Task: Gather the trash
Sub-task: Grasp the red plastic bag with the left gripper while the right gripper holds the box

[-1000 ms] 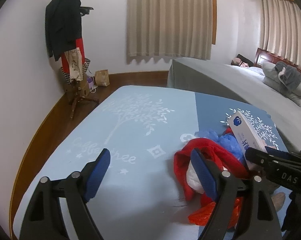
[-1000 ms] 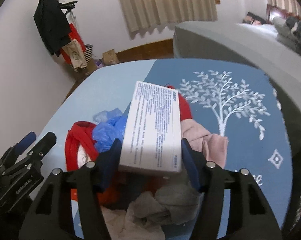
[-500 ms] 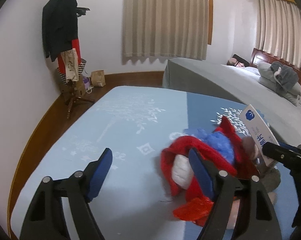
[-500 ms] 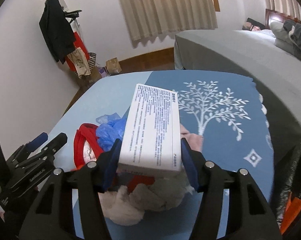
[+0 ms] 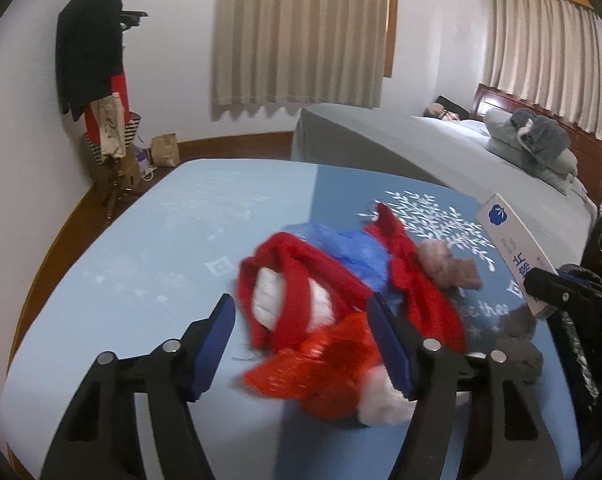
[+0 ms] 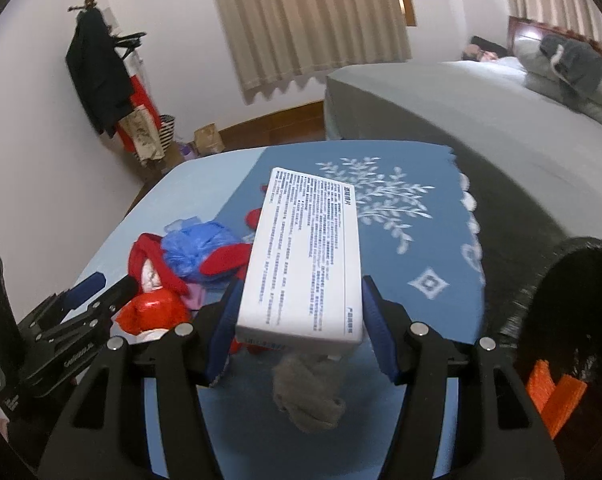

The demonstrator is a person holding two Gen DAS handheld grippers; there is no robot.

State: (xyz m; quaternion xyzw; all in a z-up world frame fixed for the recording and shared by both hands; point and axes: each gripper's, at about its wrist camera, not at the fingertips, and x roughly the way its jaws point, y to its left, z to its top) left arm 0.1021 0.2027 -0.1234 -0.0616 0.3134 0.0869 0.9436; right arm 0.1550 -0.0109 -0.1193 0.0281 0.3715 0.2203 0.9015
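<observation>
A pile of trash lies on the blue tablecloth [image 5: 141, 240]: a red cloth [image 5: 301, 264], a blue plastic bag [image 5: 353, 248], a crumpled red bag [image 5: 321, 360], a white wad [image 5: 269, 296], a pink rag [image 5: 449, 264] and a grey sock [image 5: 517, 344]. My left gripper [image 5: 305, 336] straddles the red bag with its jaws closing; the left pad still stands apart from it. My right gripper [image 6: 301, 320] is shut on a white printed box [image 6: 305, 256], held above the grey sock [image 6: 309, 396]. The box [image 5: 513, 248] also shows at the right of the left wrist view.
A black trash bag [image 6: 573, 300] gapes at the table's right edge, with something orange [image 6: 553, 392] inside. A grey bed [image 5: 421, 148] stands behind the table. A coat stand [image 5: 101, 80] with clothes is by the left wall.
My left gripper slid right until the red bag came between its jaws, which narrowed. My right gripper carried the box right, off the pile and nearer the black bag.
</observation>
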